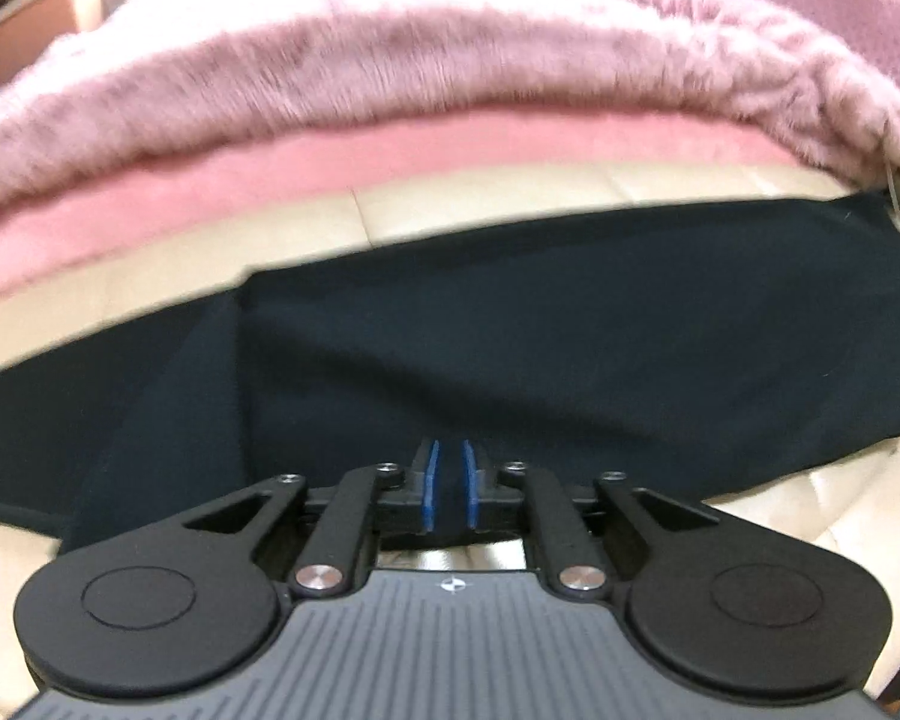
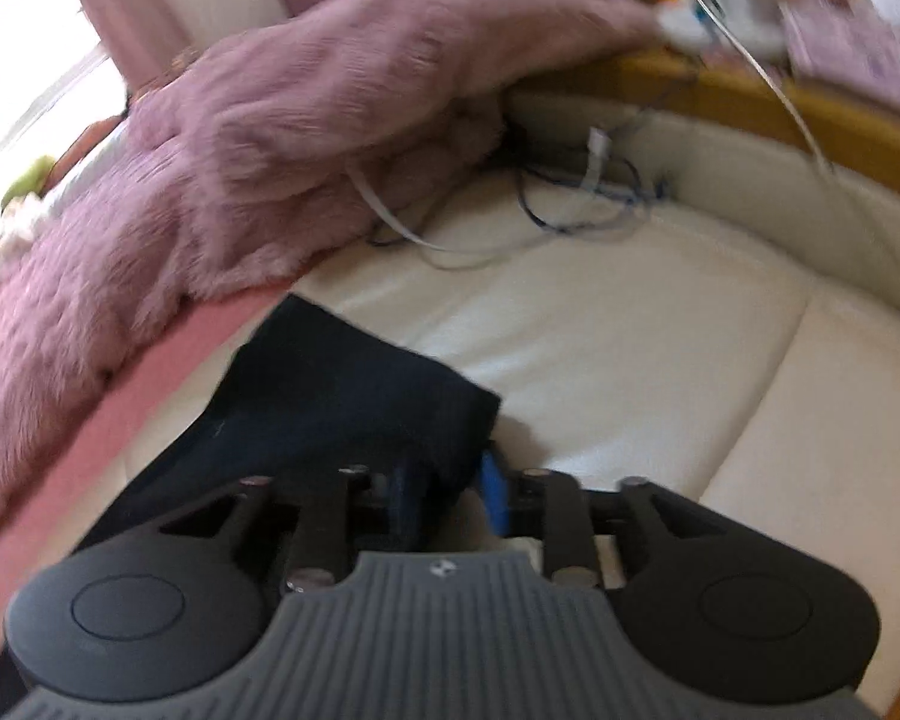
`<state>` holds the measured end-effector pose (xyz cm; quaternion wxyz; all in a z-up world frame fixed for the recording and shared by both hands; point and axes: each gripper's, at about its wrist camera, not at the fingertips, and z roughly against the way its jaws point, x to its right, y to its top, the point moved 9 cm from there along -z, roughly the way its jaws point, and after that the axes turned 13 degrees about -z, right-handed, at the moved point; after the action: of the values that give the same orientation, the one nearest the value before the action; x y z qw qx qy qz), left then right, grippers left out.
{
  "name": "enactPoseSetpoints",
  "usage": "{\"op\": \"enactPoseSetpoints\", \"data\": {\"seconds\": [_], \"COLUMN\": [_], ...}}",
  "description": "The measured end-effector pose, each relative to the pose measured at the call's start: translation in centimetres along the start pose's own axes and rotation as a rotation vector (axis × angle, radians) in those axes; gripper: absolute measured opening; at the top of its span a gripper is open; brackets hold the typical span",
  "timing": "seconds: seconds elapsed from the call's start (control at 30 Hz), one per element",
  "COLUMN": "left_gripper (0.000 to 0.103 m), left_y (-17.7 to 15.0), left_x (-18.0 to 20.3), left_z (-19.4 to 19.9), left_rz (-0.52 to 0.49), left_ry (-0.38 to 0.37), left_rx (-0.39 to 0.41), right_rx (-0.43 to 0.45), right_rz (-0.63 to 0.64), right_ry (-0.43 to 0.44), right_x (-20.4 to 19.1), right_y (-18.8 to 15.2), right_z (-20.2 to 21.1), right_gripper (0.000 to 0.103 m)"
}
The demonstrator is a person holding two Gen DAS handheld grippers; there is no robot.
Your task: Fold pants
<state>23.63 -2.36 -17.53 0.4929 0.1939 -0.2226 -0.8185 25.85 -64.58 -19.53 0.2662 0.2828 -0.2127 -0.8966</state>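
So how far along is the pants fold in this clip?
Partway. Done: the dark pants lie flat along the cream cushion, with a fold line showing near their left end. In hand: the left gripper pinches the near edge, and the right gripper holds a corner. Left: the final folds; the fabric is still long and not a compact stack.

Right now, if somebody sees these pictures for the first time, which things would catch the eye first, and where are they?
First comes the dark navy pants, spread flat on the cream cushion, with the left gripper nearly closed on their near edge. Behind them the fluffy pink blanket fills the far side. In the right view the right gripper has a corner of the pants between its fingers, and tangled cables lie in the far corner.
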Motion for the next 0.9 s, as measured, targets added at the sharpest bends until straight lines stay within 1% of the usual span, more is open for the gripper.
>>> {"op": "enactPoseSetpoints", "data": {"seconds": [0.07, 0.1, 0.13, 0.17, 0.2, 0.23, 0.27, 0.3, 0.4, 0.53, 0.63, 0.67, 0.73, 0.83, 0.87, 0.9], "left_gripper": [0.025, 0.027, 0.033, 0.037, 0.037, 0.041, 0.046, 0.049, 0.052, 0.059, 0.060, 0.060, 0.060, 0.060, 0.056, 0.050], "left_y": [-0.6, -0.9, -1.4, -2.1, -2.9, -3.8, -4.6, -5.4, -7.5, -9.5, -10.8, -11.1, -11.8, -12.7, -12.7, -12.7], "left_x": [-0.6, -1.0, -1.5, -1.9, -2.3, -2.7, -3.0, -3.3, -4.0, -3.7, -3.1, -2.8, -2.5, -2.2, -2.2, -2.3], "left_z": [2.0, 2.7, 3.3, 4.0, 4.6, 5.1, 5.6, 5.9, 6.2, 6.4, 5.9, 5.6, 4.8, 4.2, 4.2, 4.3], "left_rz": [-0.006, -0.006, -0.005, -0.005, -0.014, -0.028, -0.034, -0.034, -0.018, -0.019, -0.035, -0.044, -0.052, -0.067, -0.062, -0.055], "left_ry": [0.017, 0.028, 0.040, 0.055, 0.072, 0.090, 0.107, 0.120, 0.128, 0.122, 0.120, 0.120, 0.130, 0.143, 0.145, 0.134], "left_rx": [0.024, 0.028, 0.026, 0.020, 0.016, 0.012, 0.007, 0.000, -0.019, -0.018, -0.036, -0.041, -0.063, -0.067, -0.061, -0.053], "right_rx": [0.028, 0.040, 0.048, 0.051, 0.048, 0.038, 0.025, 0.006, -0.049, -0.107, -0.143, -0.148, -0.155, -0.156, -0.158, -0.159], "right_rz": [0.089, 0.139, 0.186, 0.220, 0.258, 0.285, 0.308, 0.337, 0.433, 0.579, 0.721, 0.774, 0.861, 0.916, 0.927, 0.940], "right_ry": [-0.011, -0.003, 0.013, 0.035, 0.071, 0.105, 0.136, 0.174, 0.264, 0.345, 0.381, 0.388, 0.402, 0.393, 0.387, 0.375], "right_x": [-1.5, -2.5, -3.7, -4.9, -6.3, -7.6, -8.7, -10.1, -13.6, -17.5, -19.8, -20.5, -21.5, -22.6, -22.7, -22.6], "right_y": [-0.8, -1.6, -2.5, -3.5, -4.8, -6.2, -7.5, -9.3, -14.7, -21.6, -26.8, -28.2, -30.8, -32.5, -32.8, -33.0], "right_z": [1.4, 2.3, 3.2, 4.0, 4.9, 5.7, 6.4, 7.1, 8.7, 10.2, 11.0, 11.2, 11.5, 11.2, 11.0, 10.8], "right_gripper": [0.037, 0.037, 0.037, 0.036, 0.036, 0.036, 0.036, 0.036, 0.036, 0.036, 0.033, 0.029, 0.024, 0.022, 0.022, 0.021]}}
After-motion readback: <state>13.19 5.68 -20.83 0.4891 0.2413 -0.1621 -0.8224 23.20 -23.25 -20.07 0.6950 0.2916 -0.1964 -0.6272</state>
